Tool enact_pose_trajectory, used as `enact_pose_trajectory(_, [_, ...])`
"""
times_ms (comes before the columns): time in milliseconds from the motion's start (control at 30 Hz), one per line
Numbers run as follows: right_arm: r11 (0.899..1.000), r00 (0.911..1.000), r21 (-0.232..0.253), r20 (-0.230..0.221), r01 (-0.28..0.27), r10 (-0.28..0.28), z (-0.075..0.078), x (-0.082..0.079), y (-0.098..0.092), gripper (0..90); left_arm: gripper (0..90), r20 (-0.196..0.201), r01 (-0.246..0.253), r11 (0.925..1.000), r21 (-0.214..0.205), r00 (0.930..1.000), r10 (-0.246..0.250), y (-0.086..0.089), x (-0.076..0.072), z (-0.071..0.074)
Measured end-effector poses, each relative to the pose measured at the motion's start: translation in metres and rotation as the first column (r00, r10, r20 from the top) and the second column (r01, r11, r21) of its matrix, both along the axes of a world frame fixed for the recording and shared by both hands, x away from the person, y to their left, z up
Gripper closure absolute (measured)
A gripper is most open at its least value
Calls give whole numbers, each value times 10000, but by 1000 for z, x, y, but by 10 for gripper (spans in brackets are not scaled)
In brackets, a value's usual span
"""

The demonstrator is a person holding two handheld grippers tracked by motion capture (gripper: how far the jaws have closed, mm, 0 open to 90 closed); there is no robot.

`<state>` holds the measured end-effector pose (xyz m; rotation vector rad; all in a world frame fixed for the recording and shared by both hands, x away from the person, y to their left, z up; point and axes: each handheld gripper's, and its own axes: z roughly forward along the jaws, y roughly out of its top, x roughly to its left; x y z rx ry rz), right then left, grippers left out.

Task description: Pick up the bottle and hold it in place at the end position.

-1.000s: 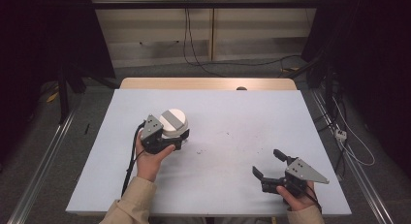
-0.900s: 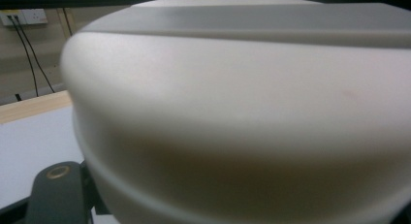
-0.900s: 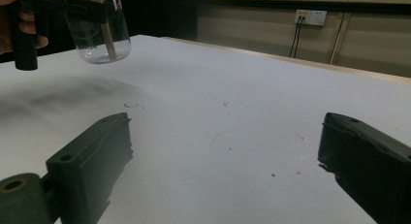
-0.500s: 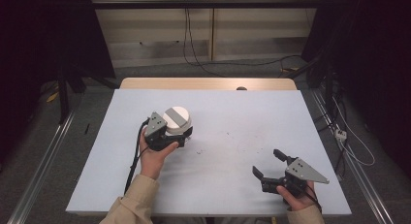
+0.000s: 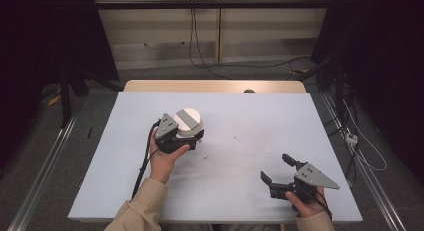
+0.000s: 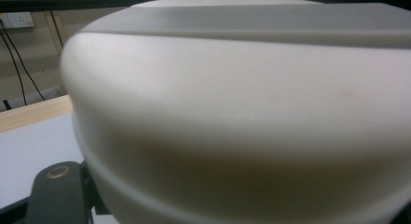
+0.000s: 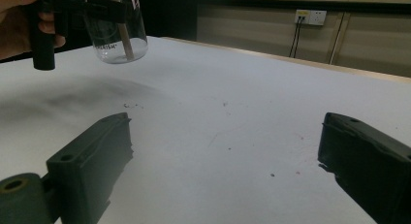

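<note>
Glass jar [image 7: 116, 32] with white lid, clamped between left gripper [image 5: 187, 138] fingers.

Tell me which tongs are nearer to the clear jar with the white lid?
Left. The left tongs are shut on the jar, holding it above the table. The right tongs stand open, far away near the table's front right corner.

The big flat white table [image 5: 235, 116] has a wooden back edge and tiny dark crumbs [image 5: 239, 139] on it.
</note>
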<state>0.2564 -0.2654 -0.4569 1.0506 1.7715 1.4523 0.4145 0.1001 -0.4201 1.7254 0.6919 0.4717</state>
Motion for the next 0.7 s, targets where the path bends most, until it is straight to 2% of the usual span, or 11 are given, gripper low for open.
enact_pose_trajectory(700, [10000, 10000, -49, 40, -39, 40, 0, 0, 0, 48, 185, -68, 57, 10000, 79, 10000, -56, -11, 9, -5])
